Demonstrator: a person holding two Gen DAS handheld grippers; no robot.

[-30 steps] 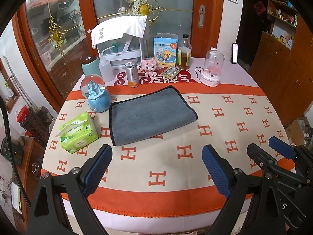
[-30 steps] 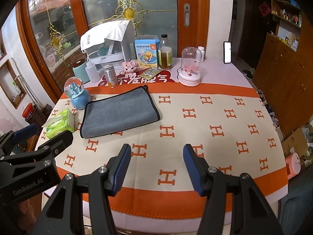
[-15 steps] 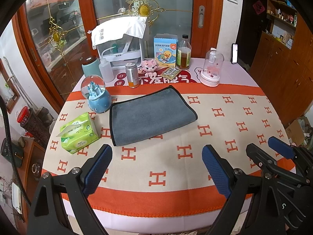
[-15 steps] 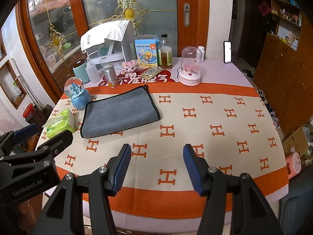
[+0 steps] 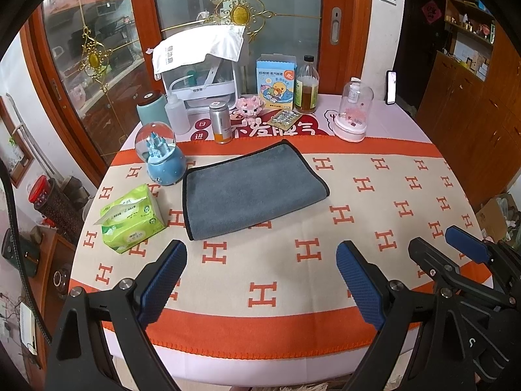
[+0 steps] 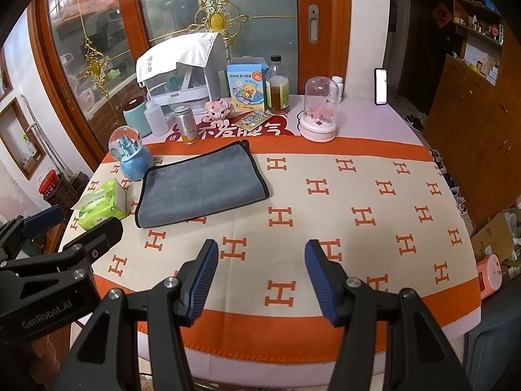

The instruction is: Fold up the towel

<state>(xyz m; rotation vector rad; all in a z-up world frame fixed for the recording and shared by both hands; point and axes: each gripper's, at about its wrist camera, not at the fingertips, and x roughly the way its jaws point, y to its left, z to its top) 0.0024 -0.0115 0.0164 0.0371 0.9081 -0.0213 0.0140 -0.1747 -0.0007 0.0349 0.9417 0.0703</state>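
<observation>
A grey towel (image 5: pixel 252 187) with a black hem lies flat, folded into a rectangle, on the orange and cream tablecloth (image 5: pixel 293 293); it also shows in the right wrist view (image 6: pixel 202 185). My left gripper (image 5: pixel 260 273) is open and empty, hovering over the table's near edge, short of the towel. My right gripper (image 6: pixel 259 272) is open and empty, near the front edge, to the right of the towel. The right gripper also shows at the right of the left wrist view (image 5: pixel 456 257).
A green tissue pack (image 5: pixel 132 220) and a blue snow globe (image 5: pixel 161 154) sit left of the towel. Bottles, a silver can (image 5: pixel 219 122), a duck box (image 5: pixel 275 83), a glass dome (image 5: pixel 353 114) and a white rack (image 5: pixel 202 75) line the back.
</observation>
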